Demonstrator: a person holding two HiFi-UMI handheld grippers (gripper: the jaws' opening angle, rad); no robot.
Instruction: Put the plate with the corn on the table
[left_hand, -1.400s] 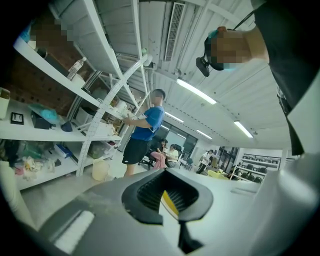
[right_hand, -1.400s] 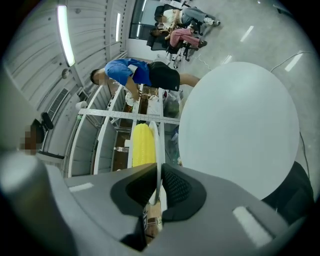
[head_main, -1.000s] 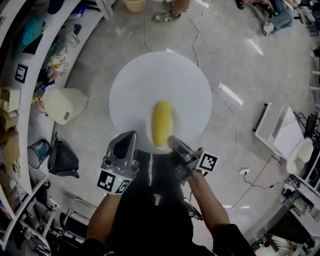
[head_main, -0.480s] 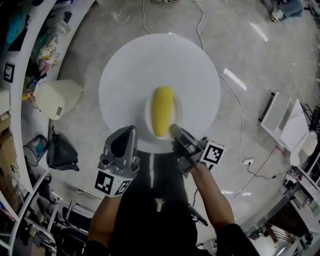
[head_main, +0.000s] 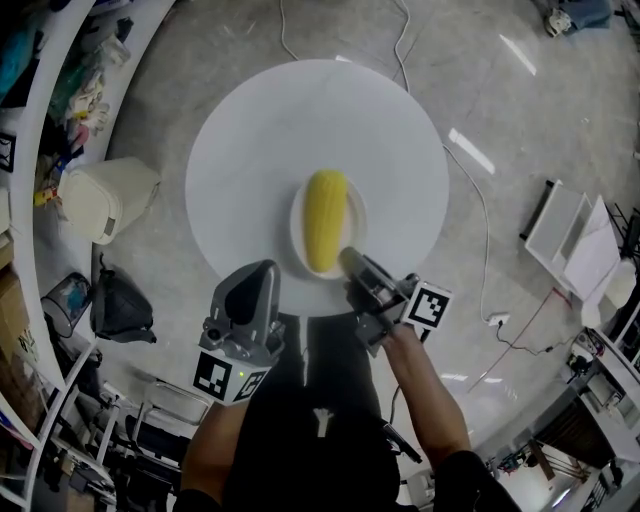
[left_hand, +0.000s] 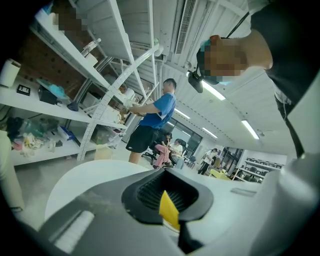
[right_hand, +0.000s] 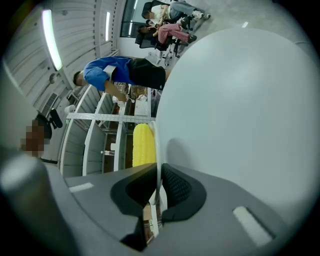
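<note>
Plate (head_main: 298, 230) with the corn (head_main: 325, 220) hung low over the round white desk (head_main: 250, 150), its near rim pinched in our right tongs (head_main: 349, 260). The corn's long axis ran straight away from them. Our left tongs (head_main: 259, 276), drawn together and empty, stood beside the desk's near edge.
</note>
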